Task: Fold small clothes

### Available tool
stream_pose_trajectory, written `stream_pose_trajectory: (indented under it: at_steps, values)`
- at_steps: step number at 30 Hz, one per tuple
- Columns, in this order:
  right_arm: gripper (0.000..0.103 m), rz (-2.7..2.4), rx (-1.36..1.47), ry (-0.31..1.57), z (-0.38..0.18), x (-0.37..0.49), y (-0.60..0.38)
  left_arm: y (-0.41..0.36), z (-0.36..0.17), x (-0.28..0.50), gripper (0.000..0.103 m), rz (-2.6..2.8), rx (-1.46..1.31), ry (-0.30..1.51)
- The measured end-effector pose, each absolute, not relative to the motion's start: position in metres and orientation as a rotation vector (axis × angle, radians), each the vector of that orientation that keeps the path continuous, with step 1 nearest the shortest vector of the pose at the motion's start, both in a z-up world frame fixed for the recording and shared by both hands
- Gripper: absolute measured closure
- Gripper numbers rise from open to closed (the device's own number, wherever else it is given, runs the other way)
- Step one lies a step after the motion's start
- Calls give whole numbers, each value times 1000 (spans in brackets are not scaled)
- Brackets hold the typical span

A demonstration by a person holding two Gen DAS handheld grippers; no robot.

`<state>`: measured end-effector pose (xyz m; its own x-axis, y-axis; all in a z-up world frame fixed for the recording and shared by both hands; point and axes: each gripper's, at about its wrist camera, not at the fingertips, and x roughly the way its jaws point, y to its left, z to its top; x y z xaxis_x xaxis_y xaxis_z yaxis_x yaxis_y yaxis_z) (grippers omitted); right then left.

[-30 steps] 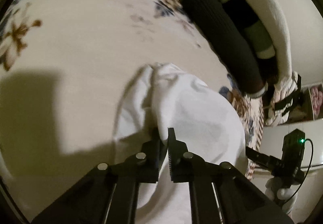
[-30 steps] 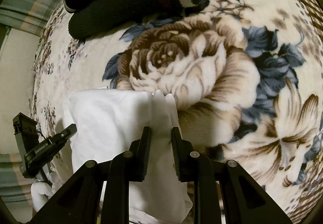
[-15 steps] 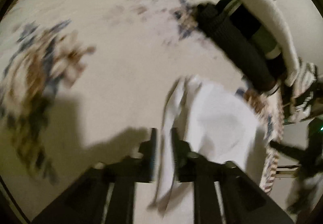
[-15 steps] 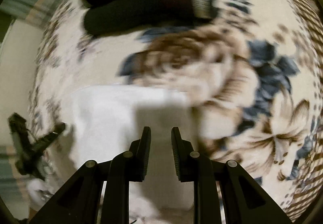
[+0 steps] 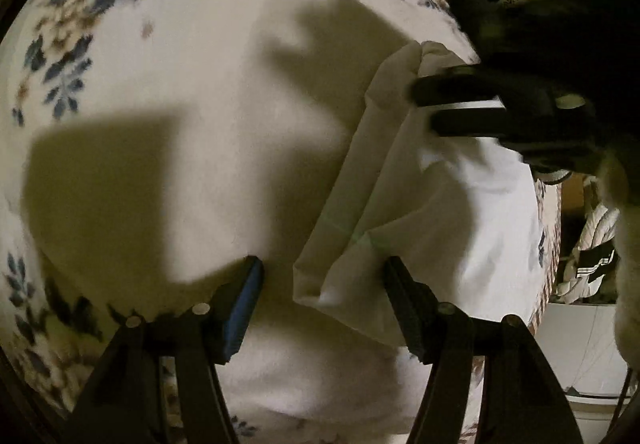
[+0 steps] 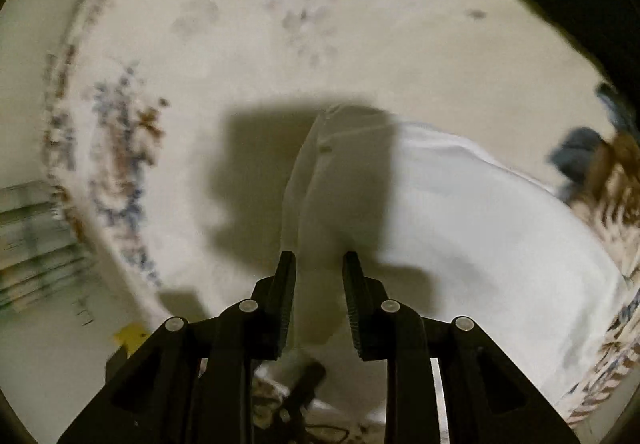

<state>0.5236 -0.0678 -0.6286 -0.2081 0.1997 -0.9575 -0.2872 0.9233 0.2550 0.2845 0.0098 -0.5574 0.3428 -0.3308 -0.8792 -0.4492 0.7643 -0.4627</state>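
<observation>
Left gripper (image 5: 322, 276): points steeply down. Jaws opening, standing wide apart; one finger (image 5: 244, 300) with blue inner pad, the other finger (image 5: 404, 304) black and ribbed. A fold of white cloth (image 5: 420, 212) lies between them; the pads do not press on it.

Right gripper (image 6: 319, 272): points steeply down. Jaws opening, narrow gap; ribbed black fingers (image 6: 285, 300). White cloth lies in the gap; contact with the pads cannot be told. In the left wrist view the same gripper (image 5: 424, 108) reaches in from the right as two dark fingers, blurred, across the cloth's upper edge.
</observation>
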Motion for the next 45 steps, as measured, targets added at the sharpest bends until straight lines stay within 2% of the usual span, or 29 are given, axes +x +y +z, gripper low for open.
stream_pose_trajectory:
  at_steps: [2, 3, 5, 16, 23, 29, 31, 32, 33, 35, 39, 42, 45]
  values:
    - [79, 394, -122, 1732, -641, 524, -57, 13, -559, 284, 43, 74, -754, 1250]
    - [93, 363, -138, 1708, -642, 524, -55, 15, -559, 283, 43, 66, -755, 1250]
    - [98, 337, -147, 1664, -636, 522, -54, 17, -560, 282, 43, 49, -752, 1250]
    - [99, 318, -42, 1562, -593, 512, -64, 34, -561, 255, 43, -2, -766, 1263]
    - [99, 317, 20, 1551, -589, 522, -72, 35, -559, 250, 43, -16, -749, 1287]
    - [99, 500, 195, 1664, -611, 543, -67, 43, -545, 250, 43, 12, -709, 1271]
    - [95, 546, 209, 1628, -595, 544, -79, 47, -539, 255, 43, 12, -712, 1256]
    - [78, 548, 207, 1597, -584, 543, -89, 48, -536, 260, 43, 9, -712, 1244]
    - [53, 538, 207, 1565, -572, 542, -103, 47, -534, 263, 43, 5, -705, 1240]
    - [36, 492, 215, 1497, -551, 537, -140, 44, -531, 280, 43, -28, -702, 1237]
    - [35, 339, 238, 1455, -542, 519, -232, 30, -534, 309, 43, -104, -711, 1250]
    - [26, 256, 314, 1478, -565, 503, -297, 18, -541, 334, 43, -135, -698, 1261]
    - [24, 250, 387, 1484, -601, 490, -336, 9, -558, 357, 39, -146, -682, 1296]
